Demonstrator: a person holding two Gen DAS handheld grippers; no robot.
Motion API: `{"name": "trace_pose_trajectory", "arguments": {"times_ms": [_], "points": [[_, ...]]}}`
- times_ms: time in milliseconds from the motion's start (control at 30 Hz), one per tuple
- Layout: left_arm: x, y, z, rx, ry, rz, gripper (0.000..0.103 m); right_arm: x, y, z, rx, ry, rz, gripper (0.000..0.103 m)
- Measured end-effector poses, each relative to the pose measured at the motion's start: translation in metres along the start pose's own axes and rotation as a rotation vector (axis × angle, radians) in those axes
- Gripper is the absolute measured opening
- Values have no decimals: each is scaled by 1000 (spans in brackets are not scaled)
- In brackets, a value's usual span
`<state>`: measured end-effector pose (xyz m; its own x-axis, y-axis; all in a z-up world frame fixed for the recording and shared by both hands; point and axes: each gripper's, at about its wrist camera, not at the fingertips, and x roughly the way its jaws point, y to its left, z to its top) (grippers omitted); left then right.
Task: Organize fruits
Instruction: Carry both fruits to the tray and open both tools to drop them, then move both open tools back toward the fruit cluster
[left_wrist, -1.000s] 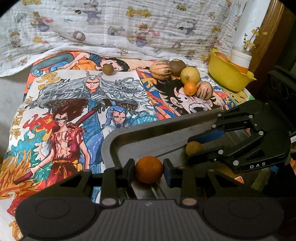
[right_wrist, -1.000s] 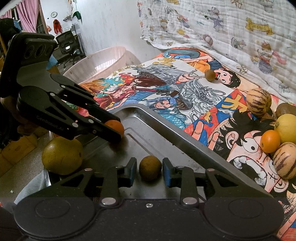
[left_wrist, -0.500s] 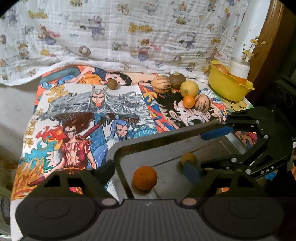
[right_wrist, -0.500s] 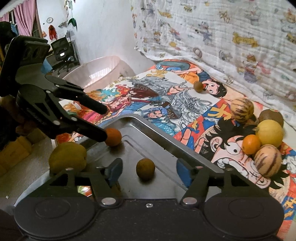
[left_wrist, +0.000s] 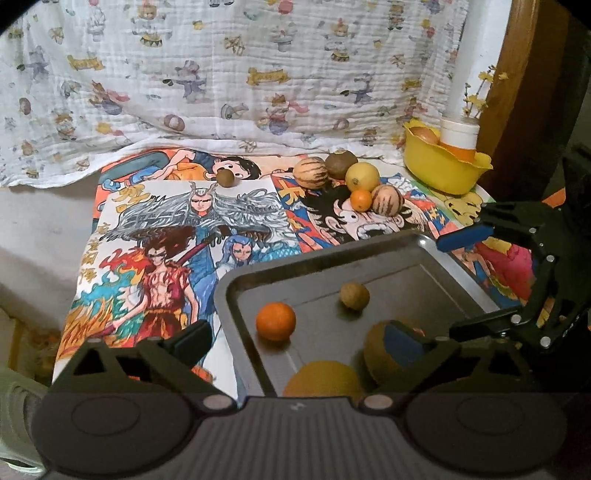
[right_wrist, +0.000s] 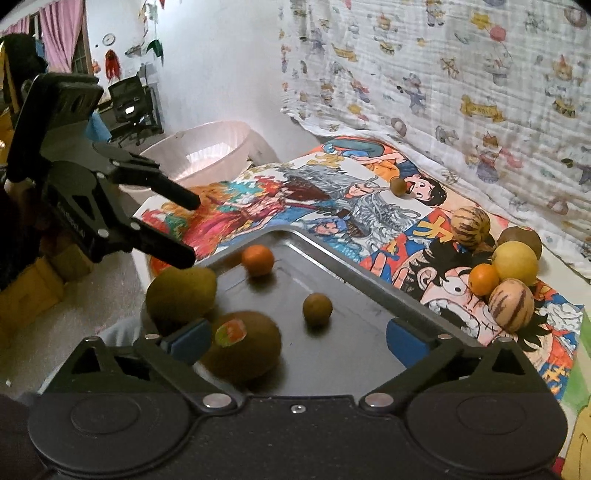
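Both grippers have just sprung apart, fingers spread wide: orange (left_wrist: 276, 321) and brown fruit (right_wrist: 317, 304) sit free in the tray (left_wrist: 388, 244).

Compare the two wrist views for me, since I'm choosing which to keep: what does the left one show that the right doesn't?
Only the left wrist view shows the yellow bowl at the far right. Only the right wrist view shows the pink basin and the sticker on the kiwi. Both show the metal tray holding the small orange and brown fruit, plus the fruit cluster on the cloth and both grippers open, empty.
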<state>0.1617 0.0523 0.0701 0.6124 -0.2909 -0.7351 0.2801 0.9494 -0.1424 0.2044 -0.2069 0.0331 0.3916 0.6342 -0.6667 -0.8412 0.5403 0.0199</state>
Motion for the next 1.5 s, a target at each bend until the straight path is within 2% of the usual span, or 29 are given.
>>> {"name": "trace_pose_trajectory", "arguments": {"times_ms": [300,600,867,1033,1267,1500], "points": [[-13,-20,-9,63,38,44,102,-19,9,-21,-43,10,-31,102],[3,-50,9,140,69,44,102,-32,-20,-35,0,-18,-64,102],[42,-63,42,180,130,19,102,-31,-58,-37,-3,-15,-129,102],[67,-68,68,151,113,-12,102,-25,-87,-31,21,-33,-192,102],[105,-67,109,100,70,-5,102,-11,-119,-13,-10,-54,-293,102],[155,-64,134,113,79,-12,102,18,-141,-4,-45,-23,-321,98]]}}
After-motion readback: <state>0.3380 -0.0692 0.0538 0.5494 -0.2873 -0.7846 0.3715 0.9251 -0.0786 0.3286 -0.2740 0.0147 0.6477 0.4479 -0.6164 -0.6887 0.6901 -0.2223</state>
